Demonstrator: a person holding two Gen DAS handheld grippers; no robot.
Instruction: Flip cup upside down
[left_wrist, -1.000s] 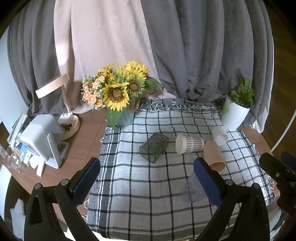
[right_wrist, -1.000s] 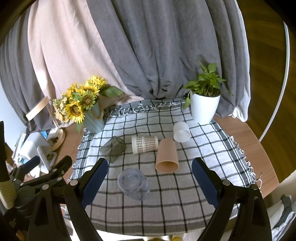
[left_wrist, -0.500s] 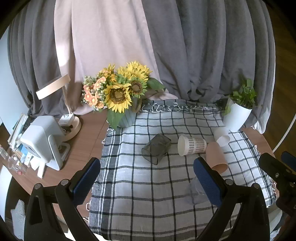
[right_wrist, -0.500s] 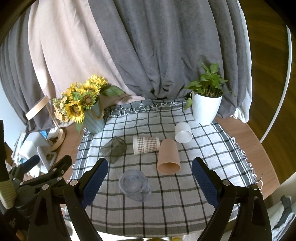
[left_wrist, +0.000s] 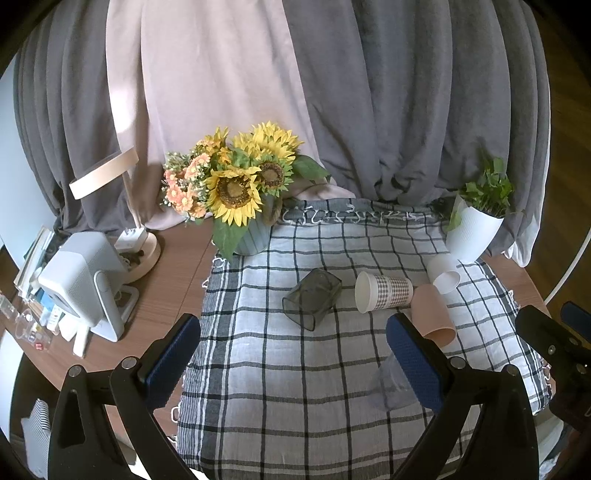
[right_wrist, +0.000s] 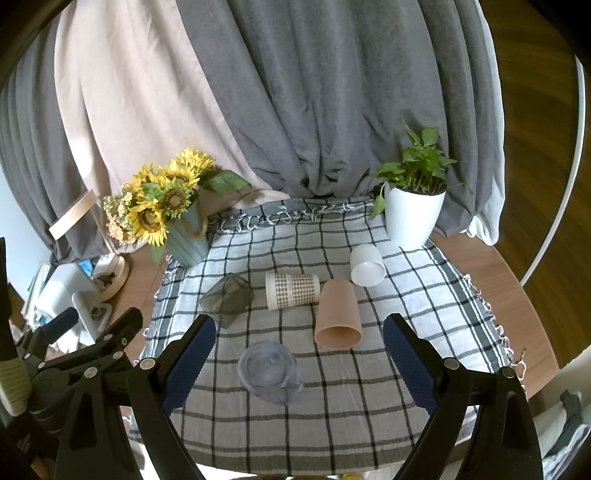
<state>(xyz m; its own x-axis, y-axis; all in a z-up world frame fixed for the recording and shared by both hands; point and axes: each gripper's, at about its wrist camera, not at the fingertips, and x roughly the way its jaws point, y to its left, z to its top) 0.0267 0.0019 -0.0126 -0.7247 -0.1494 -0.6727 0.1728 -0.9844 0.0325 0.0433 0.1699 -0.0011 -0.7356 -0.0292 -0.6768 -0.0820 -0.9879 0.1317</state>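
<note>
Both hand-held grippers hang above the near edge of the bench with their blue-padded jaws spread wide and nothing between them: the left hand-held gripper over the near left part of the checked cloth, the right hand-held gripper over its near middle. Five cups are on the cloth. A clear plastic cup stands mouth-down closest to the near edge, below and between the right hand-held gripper's fingers, untouched; in the left wrist view it is partly hidden behind the right-hand finger. Beyond it, four cups lie on their sides across the middle of the cloth: a dark smoky square cup toward the left, a checked paper cup in the centre, a tan cup just right of it, and a white cup toward the far right corner, near a white potted plant. A sunflower vase stands at the cloth's far left corner.
</note>
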